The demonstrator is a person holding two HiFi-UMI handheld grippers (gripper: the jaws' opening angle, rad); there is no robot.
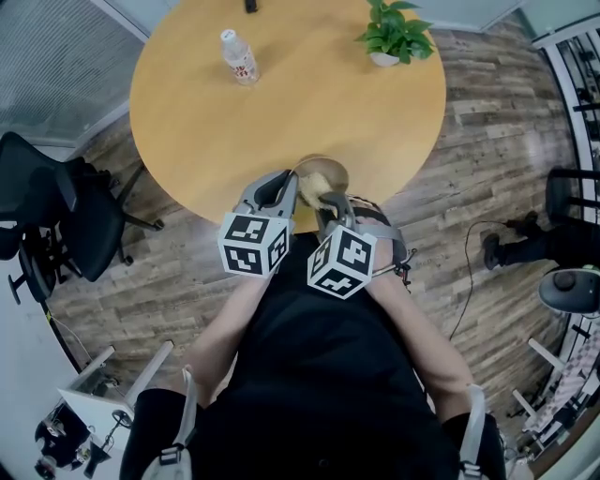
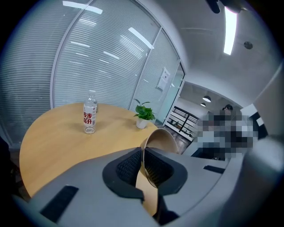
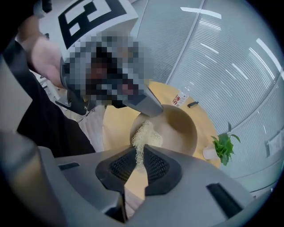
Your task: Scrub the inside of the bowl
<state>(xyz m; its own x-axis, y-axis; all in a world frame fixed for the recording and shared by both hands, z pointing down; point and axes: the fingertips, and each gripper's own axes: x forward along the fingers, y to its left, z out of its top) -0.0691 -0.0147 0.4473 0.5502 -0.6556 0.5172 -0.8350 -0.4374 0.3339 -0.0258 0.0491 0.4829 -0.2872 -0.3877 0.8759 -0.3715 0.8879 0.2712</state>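
A tan bowl (image 1: 323,175) sits tilted at the near edge of the round wooden table (image 1: 206,103). My left gripper (image 1: 287,185) is shut on the bowl's thin rim; in the left gripper view the bowl wall (image 2: 162,141) runs between the jaws of the left gripper (image 2: 143,167). My right gripper (image 1: 329,201) is shut on a pale fibrous scrub pad (image 3: 145,136). In the right gripper view the right gripper (image 3: 138,162) presses that pad against the inside of the bowl (image 3: 177,128), close to where the left gripper (image 3: 147,104) clamps the rim.
A clear water bottle (image 1: 240,57) with a red label and a small potted plant (image 1: 395,34) stand on the far half of the table. A small dark object (image 1: 250,6) lies at its back edge. Black office chairs (image 1: 58,214) stand left and right on the wood floor.
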